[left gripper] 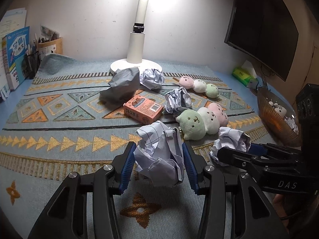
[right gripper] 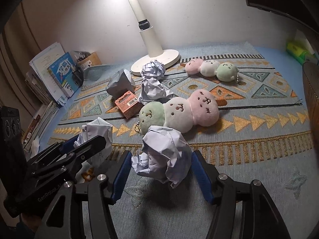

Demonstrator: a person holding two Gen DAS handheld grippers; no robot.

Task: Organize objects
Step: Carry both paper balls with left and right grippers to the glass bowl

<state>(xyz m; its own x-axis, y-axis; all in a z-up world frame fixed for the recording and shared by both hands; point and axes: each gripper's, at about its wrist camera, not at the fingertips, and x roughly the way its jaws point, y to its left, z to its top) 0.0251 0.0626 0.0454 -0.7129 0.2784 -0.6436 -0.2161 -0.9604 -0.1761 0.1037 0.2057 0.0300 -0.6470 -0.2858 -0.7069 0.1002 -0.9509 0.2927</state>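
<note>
My left gripper [left gripper: 158,149] is shut on a crumpled white paper ball [left gripper: 159,155], with both blue pads pressed into its sides. A second paper ball [right gripper: 165,155] sits between the pads of my right gripper [right gripper: 161,155], which stands open with a thin gap at the right pad. In the left wrist view the right gripper [left gripper: 239,151] reaches in from the right. Further paper balls [left gripper: 178,101] [left gripper: 152,78], a grey crumpled sheet [left gripper: 123,85], an orange box [left gripper: 142,109] and two three-ball plush toys [left gripper: 201,123] [left gripper: 199,85] lie on the patterned cloth [left gripper: 59,139].
A white lamp [left gripper: 136,47] stands at the back centre. A woven basket [left gripper: 275,119] holding paper and a small toy sits at the right edge, with a green tissue pack [left gripper: 244,75] and a dark monitor [left gripper: 263,29] behind it. Books [left gripper: 16,55] and a pen holder [left gripper: 32,63] line the left.
</note>
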